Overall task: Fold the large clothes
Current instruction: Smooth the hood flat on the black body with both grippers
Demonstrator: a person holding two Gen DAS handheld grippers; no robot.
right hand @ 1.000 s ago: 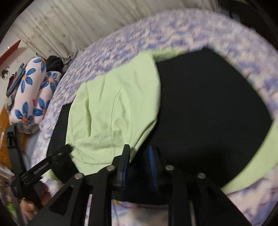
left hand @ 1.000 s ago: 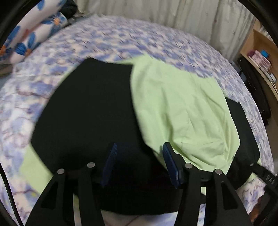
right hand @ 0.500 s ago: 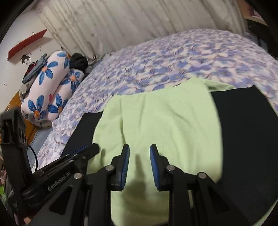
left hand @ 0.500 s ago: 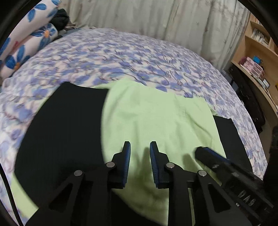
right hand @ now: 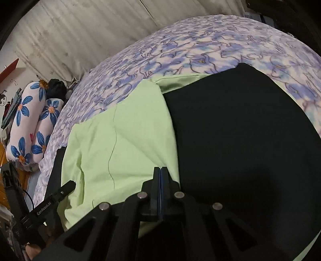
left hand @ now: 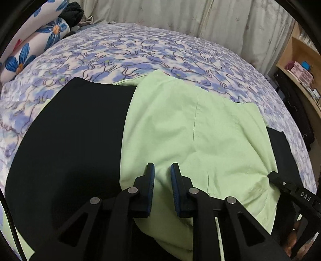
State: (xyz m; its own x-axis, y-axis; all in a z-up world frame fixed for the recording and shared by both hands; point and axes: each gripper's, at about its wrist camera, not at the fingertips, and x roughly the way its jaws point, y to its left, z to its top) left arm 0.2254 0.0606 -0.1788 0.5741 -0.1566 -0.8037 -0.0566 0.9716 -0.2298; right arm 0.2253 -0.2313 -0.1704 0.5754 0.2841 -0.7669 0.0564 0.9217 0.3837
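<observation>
A large garment lies spread on the bed, with a black part (left hand: 76,136) (right hand: 240,140) and a light green part (left hand: 190,130) (right hand: 120,144) folded over it. My left gripper (left hand: 162,170) hovers low over the green fabric near its front. Its jaws are closing, a narrow gap remains, and green cloth shows in that gap without the pads pressing it. In the right wrist view the left gripper (right hand: 69,184) reaches the green part's left edge. My right gripper (right hand: 160,169) (left hand: 270,175) is shut at the green part's right edge, where the cloth puckers toward its tip.
The bed (left hand: 140,50) (right hand: 220,44) has a purple cat-print sheet. Flowered pillows (left hand: 30,50) (right hand: 28,130) and a dark bundle (right hand: 57,88) lie at its head, with a pale curtain (left hand: 180,14) behind. A wooden shelf (left hand: 301,66) with small boxes stands to the right.
Both grippers have moved from the black part onto the green fabric and sunk lower. The left jaws narrowed from wide to a small gap, and the right jaws closed fully.
</observation>
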